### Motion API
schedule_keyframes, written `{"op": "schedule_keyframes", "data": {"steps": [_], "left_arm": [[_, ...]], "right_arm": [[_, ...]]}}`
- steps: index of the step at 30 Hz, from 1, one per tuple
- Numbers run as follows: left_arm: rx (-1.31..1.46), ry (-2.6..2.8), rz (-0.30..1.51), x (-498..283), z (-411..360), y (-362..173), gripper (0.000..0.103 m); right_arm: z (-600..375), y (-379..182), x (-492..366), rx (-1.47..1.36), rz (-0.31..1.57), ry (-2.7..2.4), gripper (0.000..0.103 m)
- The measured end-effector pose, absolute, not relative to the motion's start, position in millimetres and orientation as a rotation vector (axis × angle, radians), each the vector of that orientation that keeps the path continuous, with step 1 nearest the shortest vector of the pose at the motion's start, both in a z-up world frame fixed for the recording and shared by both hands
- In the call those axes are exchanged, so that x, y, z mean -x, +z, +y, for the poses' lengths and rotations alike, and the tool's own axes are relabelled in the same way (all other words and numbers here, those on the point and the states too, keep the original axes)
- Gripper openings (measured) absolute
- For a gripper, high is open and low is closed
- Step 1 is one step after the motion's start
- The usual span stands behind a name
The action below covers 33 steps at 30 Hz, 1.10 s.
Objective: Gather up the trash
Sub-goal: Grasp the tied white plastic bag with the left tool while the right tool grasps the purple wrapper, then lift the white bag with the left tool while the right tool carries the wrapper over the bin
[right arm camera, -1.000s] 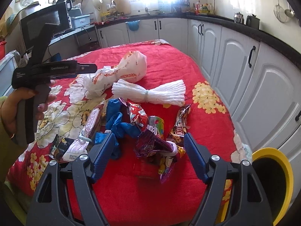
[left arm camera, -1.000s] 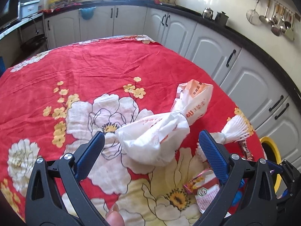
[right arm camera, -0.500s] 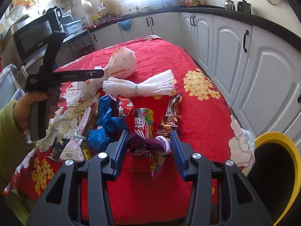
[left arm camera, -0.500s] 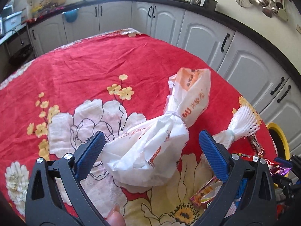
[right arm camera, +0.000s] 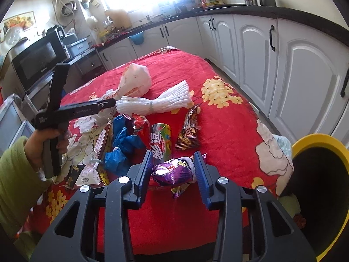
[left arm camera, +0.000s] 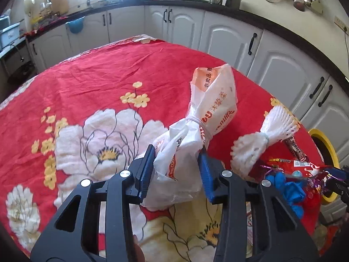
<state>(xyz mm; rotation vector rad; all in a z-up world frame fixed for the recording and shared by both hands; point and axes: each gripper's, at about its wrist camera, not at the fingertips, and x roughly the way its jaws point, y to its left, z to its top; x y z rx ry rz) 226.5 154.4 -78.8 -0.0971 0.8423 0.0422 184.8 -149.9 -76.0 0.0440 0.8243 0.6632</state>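
Note:
My left gripper [left arm camera: 177,170] is shut on the lower half of a tied white plastic bag [left arm camera: 209,109] with orange print, on the red flowered tablecloth [left arm camera: 91,69]. The bag also shows in the right wrist view [right arm camera: 135,80]. My right gripper [right arm camera: 172,170] is shut on a crumpled purple snack wrapper [right arm camera: 172,172], held just above the cloth. A yellow-rimmed trash bin [right arm camera: 322,174] stands below the table's right edge and shows in the left wrist view [left arm camera: 325,148] too.
A white foam net bundle [right arm camera: 157,103], blue gloves [right arm camera: 122,137], a red-green wrapper [right arm camera: 161,139], a brown wrapper [right arm camera: 188,131] and flat packets [right arm camera: 91,172] lie on the cloth. White cabinets [right arm camera: 301,69] run along the right.
Both grippers have closed: the left onto the white bag, the right onto the purple wrapper. The right gripper has drawn back towards the near table edge with the wrapper.

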Motion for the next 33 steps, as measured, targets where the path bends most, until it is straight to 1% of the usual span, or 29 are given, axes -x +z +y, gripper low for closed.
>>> {"op": "schedule_keyframes", "data": {"steps": [7, 11, 16, 18, 22, 23, 24, 25, 29, 33], "left_arm": [[0.2, 0.051, 0.802, -208, 166, -75, 0.026], [0.258, 0.089, 0.768, -193, 176, -68, 0.025], [0.296, 0.1, 0.689, -167, 179, -45, 0.025], [0.305, 0.092, 0.657, -158, 176, -33, 0.025], [0.298, 0.06, 0.594, -143, 163, -6, 0.025], [0.295, 0.051, 0.581, -140, 159, 0, 0.025], [0.292, 0.039, 0.566, -138, 154, 6, 0.025], [0.289, 0.03, 0.557, -136, 151, 10, 0.025], [0.281, -0.027, 0.523, -130, 128, 27, 0.025], [0.282, -0.081, 0.52, -130, 109, 33, 0.026]], "right_arm": [[-160, -75, -180, -0.084, 0.813, 0.652, 0.034], [-162, -77, -182, -0.084, 0.821, 0.644, 0.034], [-170, -87, -181, -0.096, 0.843, 0.619, 0.034], [-175, -91, -183, -0.12, 0.856, 0.612, 0.034], [-181, -101, -184, -0.153, 0.886, 0.602, 0.041], [-182, -104, -184, -0.163, 0.895, 0.606, 0.041], [-182, -106, -184, -0.168, 0.9, 0.609, 0.04], [-183, -108, -184, -0.177, 0.906, 0.614, 0.033], [-189, -105, -183, -0.195, 0.891, 0.614, 0.029], [-201, -92, -181, -0.212, 0.849, 0.606, 0.029]]}}
